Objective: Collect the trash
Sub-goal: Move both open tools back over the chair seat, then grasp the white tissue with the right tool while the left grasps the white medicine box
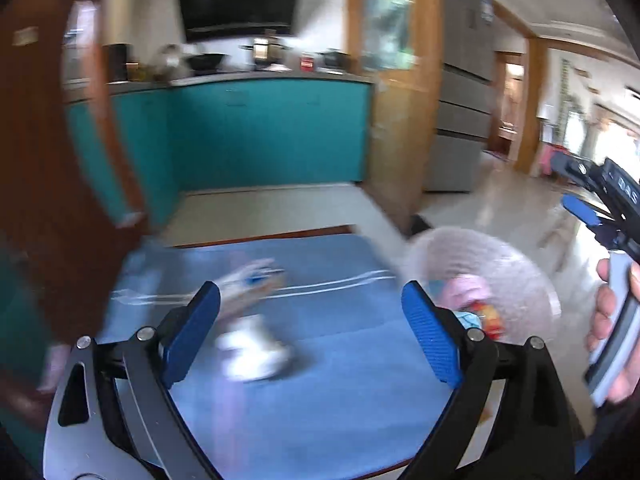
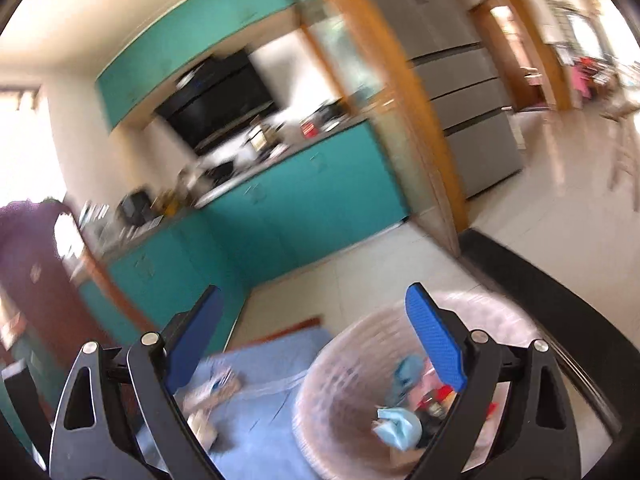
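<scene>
Left claw point(image 1: 310, 334) is hanging with jaws spread wide, nothing between the pads. Blue-covered surface point(image 1: 340, 400) is lying bare at 6 o'clock in the left wrist view and on toward 3 o'clock up to the basket. Blurred white scrap point(image 1: 254, 354) is sitting at 11 o'clock between the pads; a second wrapper point(image 1: 252, 278) is lying at 12 o'clock, apart from it. Mesh basket point(image 1: 480, 276) is blocking 2 o'clock at the surface's edge. Brown chair back point(image 1: 52, 160) is closing off 9 to 10 o'clock. Right claw point(image 2: 314, 334) is also spread and unloaded, with the basket mouth point(image 2: 352, 360) lying open below at 5 o'clock, partly filled with trash point(image 2: 400, 426).
</scene>
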Tool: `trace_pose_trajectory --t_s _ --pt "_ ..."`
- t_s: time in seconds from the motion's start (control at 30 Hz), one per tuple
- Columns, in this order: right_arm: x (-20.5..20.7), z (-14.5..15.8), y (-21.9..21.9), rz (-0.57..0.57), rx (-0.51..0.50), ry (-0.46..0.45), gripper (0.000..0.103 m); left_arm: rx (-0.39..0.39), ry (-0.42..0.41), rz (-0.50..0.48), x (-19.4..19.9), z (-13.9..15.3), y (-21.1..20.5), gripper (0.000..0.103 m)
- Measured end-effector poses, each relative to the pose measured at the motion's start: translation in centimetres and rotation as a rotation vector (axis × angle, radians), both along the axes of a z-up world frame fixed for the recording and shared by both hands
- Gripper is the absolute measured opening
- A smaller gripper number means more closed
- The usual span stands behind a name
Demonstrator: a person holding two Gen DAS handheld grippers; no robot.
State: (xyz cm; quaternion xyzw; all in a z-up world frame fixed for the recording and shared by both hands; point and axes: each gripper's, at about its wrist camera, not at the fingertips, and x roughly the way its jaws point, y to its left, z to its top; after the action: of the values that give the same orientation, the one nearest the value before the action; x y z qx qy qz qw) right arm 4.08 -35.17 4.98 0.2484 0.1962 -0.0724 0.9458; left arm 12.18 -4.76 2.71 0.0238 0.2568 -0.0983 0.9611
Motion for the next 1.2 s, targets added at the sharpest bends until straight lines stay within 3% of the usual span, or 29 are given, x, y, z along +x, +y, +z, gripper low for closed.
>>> trace_pose_trajectory --t_s 0.1,0.2,0.3,0.5,0.83,1.0,1.1,1.17,1.2 --pt "1.6 -0.5 4.8 0.156 -0.064 0.070 0.090 -0.013 -0.014 0.114 -1.7 -0.6 4.9 0.094" --pt "2.8 -1.6 10.2 0.296 -0.141 0.153 0.090 0.008 0.043 0.185 -2.1 -2.0 7.1 0.094" --pt "3.3 -3.1 14.6 0.405 -0.204 0.226 0.090 0.016 0.071 0.182 -1.8 -2.7 8.1 0.094" --pt "4.0 -4.3 17.8 0.464 -0.248 0.258 0.090 -0.060 0.066 0.189 -2.6 -1.6 9.7 0.094" --pt "8.9 -9.0 23.0 0.539 -0.246 0.376 0.089 -0.056 0.072 0.186 -3.3 -2.1 9.7 0.094" --pt "13.0 -13.0 24.8 0.554 -0.214 0.483 0.075 -0.042 0.090 0.197 -2.9 -2.9 10.0 0.094" --pt "14.4 -14.9 25.7 0.589 -0.203 0.533 0.057 -0.025 0.112 0.197 -2.6 -3.6 10.0 0.094" --pt "14.6 -15.8 25.9 0.616 -0.207 0.564 0.037 -0.021 0.122 0.194 -2.3 -4.1 9.9 0.094" --pt "14.5 -15.9 25.6 0.618 -0.198 0.560 0.036 -0.018 0.125 0.193 -2.2 -4.2 9.8 0.094"
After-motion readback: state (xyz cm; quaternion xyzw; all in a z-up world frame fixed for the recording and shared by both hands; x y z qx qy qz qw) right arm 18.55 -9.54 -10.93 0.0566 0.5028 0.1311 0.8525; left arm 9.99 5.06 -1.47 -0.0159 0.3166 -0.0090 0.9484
